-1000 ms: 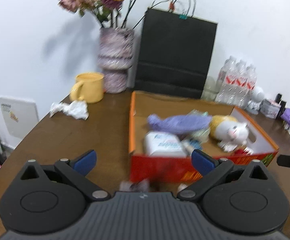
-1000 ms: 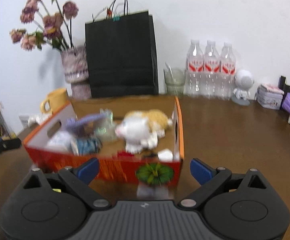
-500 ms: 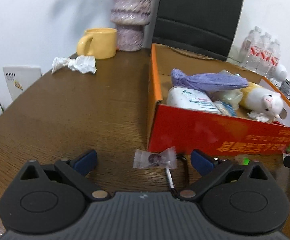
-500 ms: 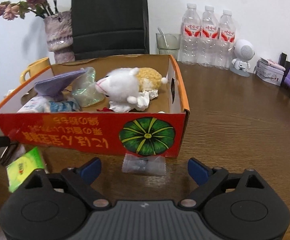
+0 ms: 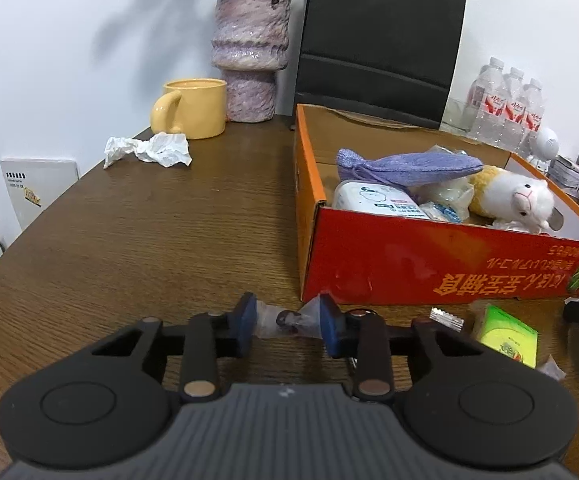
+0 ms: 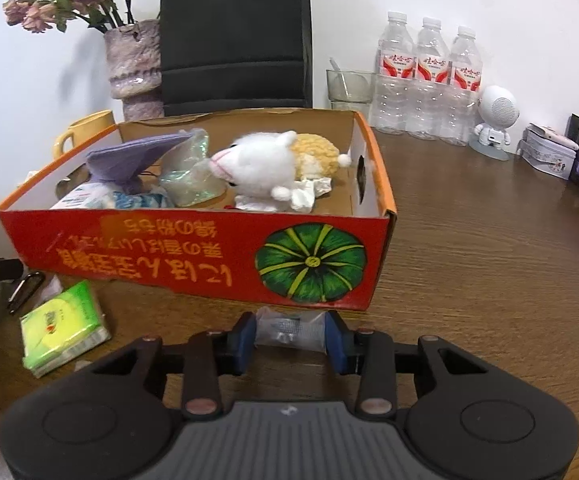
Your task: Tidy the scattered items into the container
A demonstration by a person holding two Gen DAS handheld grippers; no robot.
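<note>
Jaws on both grippers have just been closing, and each pair now has a small clear packet between its blue pads. The left gripper point(image 5: 288, 320) sits low over the brown table point(image 5: 137, 240), just in front of the near left corner of the red box point(image 5: 409, 268); its pads point(image 5: 245, 322) press on the crinkled ends of a clear packet point(image 5: 285, 318) with something dark inside, so it is clamped on that packet; the packet lies on the table, close to the box wall but outside it. The right gripper point(image 6: 290, 330) is near the box's other front corner, below the printed green pumpkin; its pads point(image 6: 335, 340) pinch the two ends of a second clear packet point(image 6: 289, 330) holding something grey; this packet also rests on the wood just outside the box.

Between the two grippers, a green pack point(image 6: 63, 326) lies flat on the table before the box's long front wall, with a metal clip point(image 6: 23, 286) beside it; neither touches a gripper. Inside the box lie a white plush toy point(image 6: 265, 170), a purple pouch point(image 5: 405, 166), a white wipes pack point(image 5: 373, 198) and crumpled plastic. A yellow mug point(image 5: 193, 108), a crumpled tissue point(image 5: 149, 150), a purple vase point(image 5: 251, 48), a black bag point(image 5: 381, 40) and water bottles point(image 6: 429, 76) stand farther back, well apart from both grippers.
</note>
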